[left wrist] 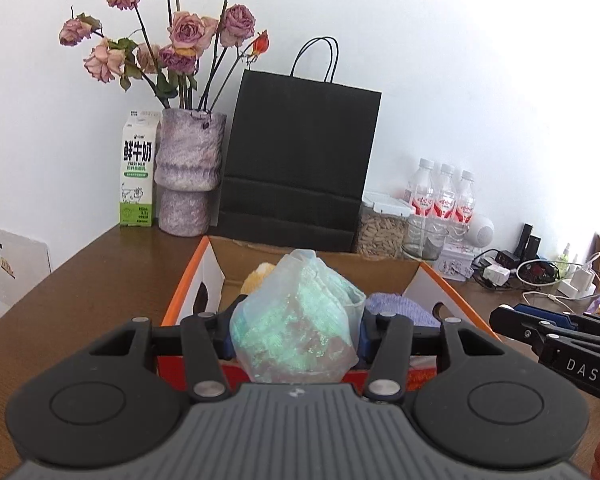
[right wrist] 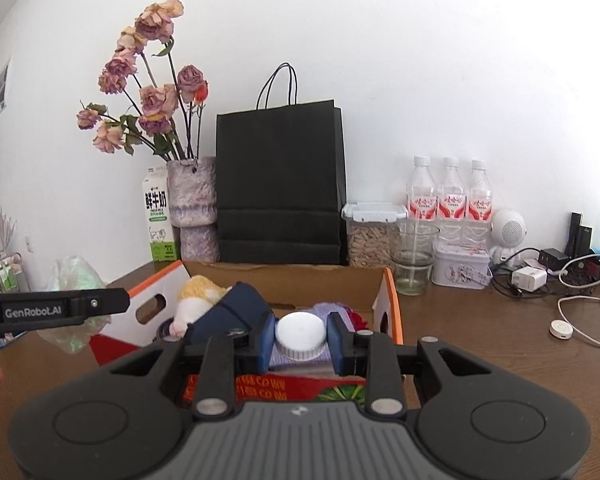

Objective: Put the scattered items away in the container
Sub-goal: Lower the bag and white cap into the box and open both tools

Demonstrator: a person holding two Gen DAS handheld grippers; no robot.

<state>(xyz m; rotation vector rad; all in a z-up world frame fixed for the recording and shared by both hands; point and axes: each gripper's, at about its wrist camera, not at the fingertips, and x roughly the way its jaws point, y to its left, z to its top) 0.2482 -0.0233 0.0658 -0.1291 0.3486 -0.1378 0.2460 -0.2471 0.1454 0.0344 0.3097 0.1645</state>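
Carry step: L tongs (left wrist: 296, 332) clamp crumpled plastic bag (left wrist: 296, 320), R tongs (right wrist: 300, 338) clamp white-capped jar (right wrist: 300, 336); cardboard box (right wrist: 328, 280) just ahead. Next: move both over box, release.

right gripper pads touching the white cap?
Touching. The right wrist view shows the blue pads of the right gripper pressed against both sides of the white cap.

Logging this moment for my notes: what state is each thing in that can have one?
Left gripper: shut on the green bag.
Right gripper: shut on the white cap.
Box: open, holding a plush and cloth items.
Black bag: upright, against the wall.
Jar: lid on.
Glass: upright, no lid.
Bottles: capped, upright.
Milk carton: upright, closed.
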